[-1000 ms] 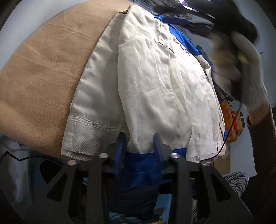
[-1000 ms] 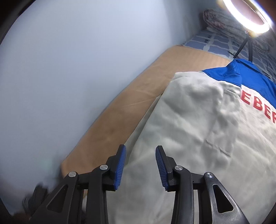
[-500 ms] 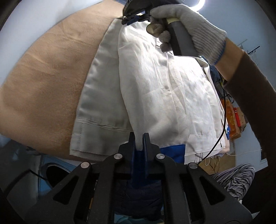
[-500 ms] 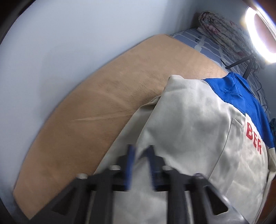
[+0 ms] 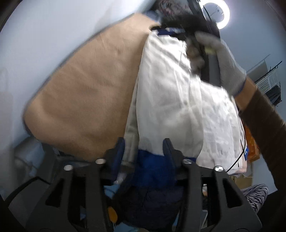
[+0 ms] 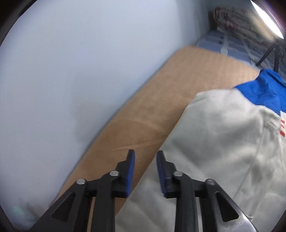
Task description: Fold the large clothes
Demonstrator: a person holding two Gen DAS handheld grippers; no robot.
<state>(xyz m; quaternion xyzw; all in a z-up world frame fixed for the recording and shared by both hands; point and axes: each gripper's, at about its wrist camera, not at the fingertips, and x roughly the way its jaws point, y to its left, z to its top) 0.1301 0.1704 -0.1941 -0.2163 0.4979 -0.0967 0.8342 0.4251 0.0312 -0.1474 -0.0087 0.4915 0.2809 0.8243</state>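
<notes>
A large white work jacket point(image 5: 169, 100) with blue trim and red letters lies lengthwise on a tan blanket point(image 5: 85, 100). Its left side is folded in over the body. My left gripper point(image 5: 143, 148) is open at the jacket's blue hem, jaws either side of the hem, not clamped. My right gripper point(image 6: 145, 160) is open just above the jacket's left edge point(image 6: 223, 142) near the shoulder, holding nothing. In the left wrist view the gloved right hand point(image 5: 219, 58) holds that gripper near the blue collar point(image 5: 168, 32).
A pale blue wall point(image 6: 71, 71) runs along the blanket's left side. A ring light point(image 5: 214, 16) on a stand and a patterned bundle point(image 6: 232, 17) sit at the far end. An orange box point(image 5: 252, 142) and a wire rack point(image 5: 270, 83) are on the right.
Both grippers were shut on the jacket half a second ago and have opened. The sleeve and left side now lie folded over the body. Both views have shifted slightly.
</notes>
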